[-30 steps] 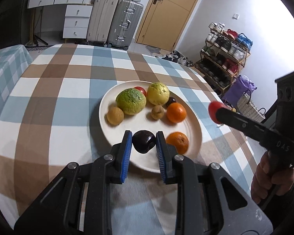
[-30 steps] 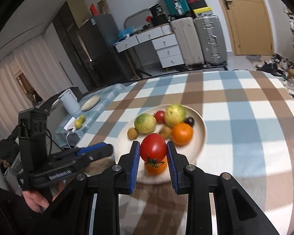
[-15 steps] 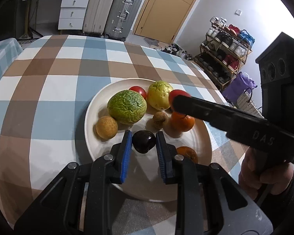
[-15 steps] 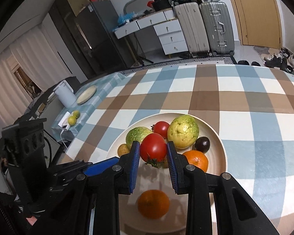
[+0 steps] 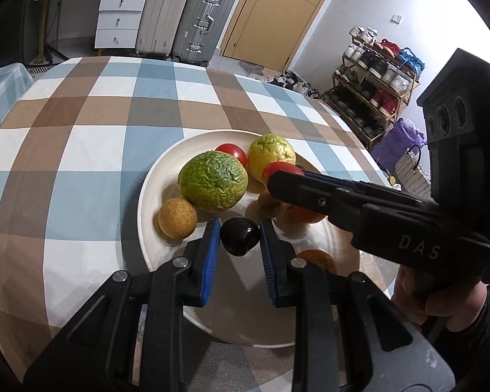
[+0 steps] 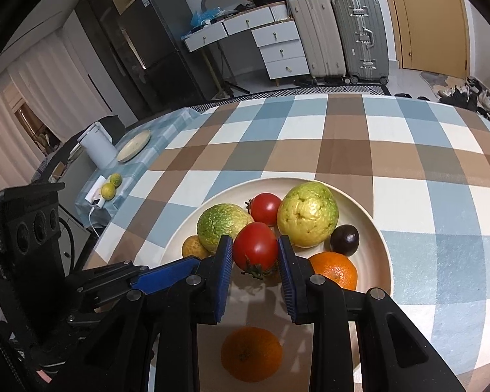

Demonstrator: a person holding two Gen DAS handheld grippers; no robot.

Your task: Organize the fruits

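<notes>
A cream plate [image 5: 153,176] on the checked tablecloth holds a green bumpy fruit [image 5: 212,185], a yellow-green guava [image 5: 269,152], a red tomato [image 5: 232,152], a small brown fruit [image 5: 177,217] and oranges [image 6: 334,268]. My left gripper [image 5: 240,248] is shut on a dark purple fruit [image 5: 240,236] over the plate's near part. My right gripper [image 6: 254,263] is shut on a red tomato [image 6: 255,250] above the plate's middle; it reaches in from the right in the left wrist view [image 5: 282,170]. Another dark fruit [image 6: 344,240] lies by the guava.
The round table's edge curves near the plate on the right [image 5: 359,130]. A side table at the left carries a white kettle [image 6: 96,143], a small plate [image 6: 134,145] and two limes [image 6: 111,184]. Suitcases and drawers stand behind.
Both grippers have moved forward over the plate with their fruits. The right gripper with the tomato now sits above the plate's middle, close to the guava.
</notes>
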